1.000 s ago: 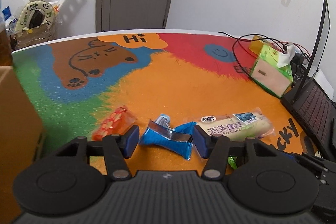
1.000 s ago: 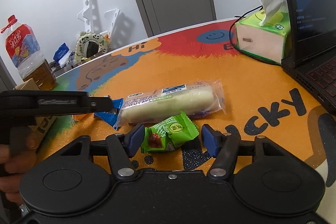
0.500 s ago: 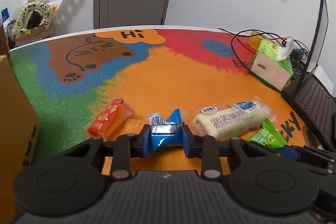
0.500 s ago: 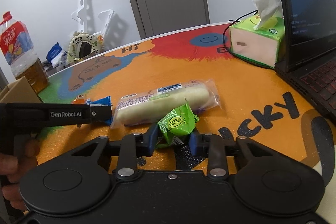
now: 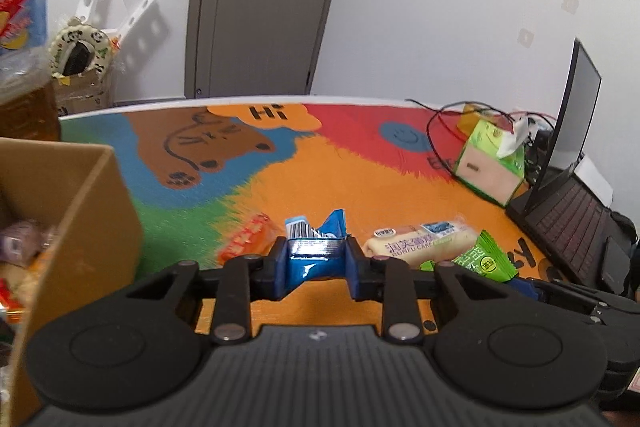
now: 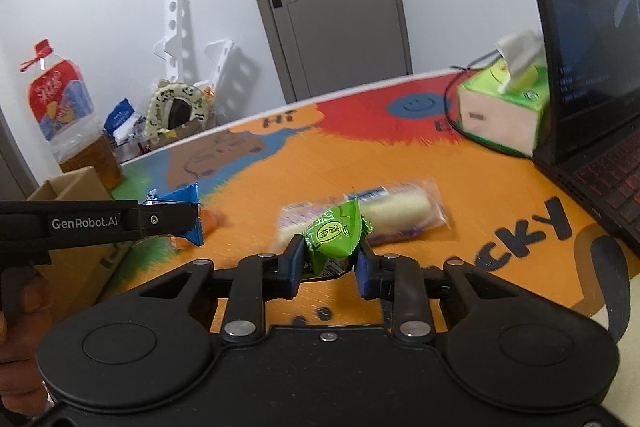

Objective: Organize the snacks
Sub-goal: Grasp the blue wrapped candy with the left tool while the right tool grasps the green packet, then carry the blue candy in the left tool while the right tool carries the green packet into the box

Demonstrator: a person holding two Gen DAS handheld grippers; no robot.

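My left gripper (image 5: 316,265) is shut on a blue snack packet (image 5: 314,255) and holds it above the mat; it also shows in the right wrist view (image 6: 186,215). My right gripper (image 6: 330,263) is shut on a green snack packet (image 6: 334,239), also lifted, and seen in the left wrist view (image 5: 484,259). A long cake roll in clear wrap (image 5: 420,241) (image 6: 384,211) and a red-orange snack packet (image 5: 248,239) lie on the colourful mat (image 5: 320,183). An open cardboard box (image 5: 80,211) with snacks inside stands at the left.
A green tissue box (image 5: 490,163) (image 6: 504,107), cables and an open laptop (image 5: 568,195) (image 6: 592,67) stand at the right. An oil bottle (image 6: 68,119) stands behind the box. A door and white wall are beyond the table.
Both grippers closed on their packets, the left on the blue one and the right on the green one, and lifted them off the mat. The left gripper moved toward the cardboard box.
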